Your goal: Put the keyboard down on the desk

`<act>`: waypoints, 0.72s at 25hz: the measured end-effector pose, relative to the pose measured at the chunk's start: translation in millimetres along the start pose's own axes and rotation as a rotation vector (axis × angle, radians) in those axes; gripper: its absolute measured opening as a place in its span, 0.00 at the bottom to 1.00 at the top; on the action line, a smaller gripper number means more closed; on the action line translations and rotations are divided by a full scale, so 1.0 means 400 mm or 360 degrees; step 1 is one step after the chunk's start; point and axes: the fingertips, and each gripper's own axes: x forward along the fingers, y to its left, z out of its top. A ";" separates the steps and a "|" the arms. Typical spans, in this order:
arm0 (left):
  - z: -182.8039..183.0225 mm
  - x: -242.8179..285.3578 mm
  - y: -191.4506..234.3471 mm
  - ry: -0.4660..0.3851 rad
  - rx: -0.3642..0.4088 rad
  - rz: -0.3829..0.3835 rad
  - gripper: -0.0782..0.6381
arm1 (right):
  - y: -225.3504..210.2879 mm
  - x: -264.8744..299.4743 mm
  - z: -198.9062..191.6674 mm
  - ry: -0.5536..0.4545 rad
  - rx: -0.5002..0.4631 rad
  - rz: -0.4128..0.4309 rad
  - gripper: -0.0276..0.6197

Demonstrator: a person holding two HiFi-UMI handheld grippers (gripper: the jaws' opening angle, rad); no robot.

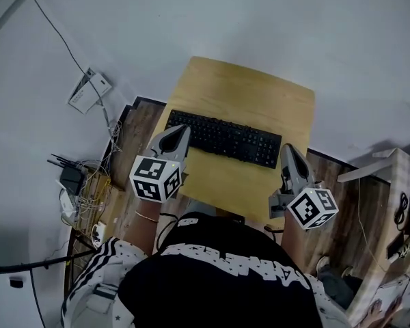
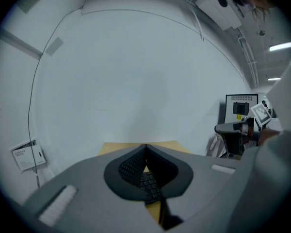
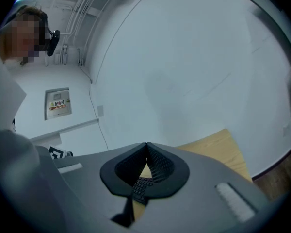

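Open desk [image 1: 240,93] beyond the keyboard [image 1: 225,137] — wall [image 1: 260,26] just behind.

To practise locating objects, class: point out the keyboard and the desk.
keyboard [image 1: 225,137], head view, middle of its rows of keys.
desk [image 1: 249,87], head view, bare wood behind the keyboard.

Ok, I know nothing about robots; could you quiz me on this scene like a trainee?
1. True or false: the black rectangular keyboard lies keys-down on the light wooden desk.
2. The grey hand-held left gripper is at which part of the keyboard in the head view? A left end, B middle, C right end.
3. Fill in: the jaw tips of the left gripper and of the right gripper are ____.
Key: 1 false, keys face up; 2 A; 3 together.
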 end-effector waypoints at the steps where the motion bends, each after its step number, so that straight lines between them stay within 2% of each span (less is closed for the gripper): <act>1: 0.005 -0.009 -0.010 -0.0012 0.0006 -0.0007 0.11 | 0.008 -0.006 0.000 -0.0002 -0.0009 0.0016 0.06; 7: 0.011 -0.057 -0.076 -0.0027 0.0049 -0.0098 0.11 | 0.055 -0.047 -0.024 0.0028 -0.0002 0.0106 0.06; 11: 0.023 -0.069 -0.108 -0.0055 0.0120 -0.0126 0.11 | 0.058 -0.072 -0.028 0.0046 -0.0015 0.0115 0.06; 18: 0.051 -0.070 -0.147 -0.0082 0.0162 -0.0156 0.11 | 0.070 -0.106 -0.006 0.0022 -0.0033 0.0135 0.06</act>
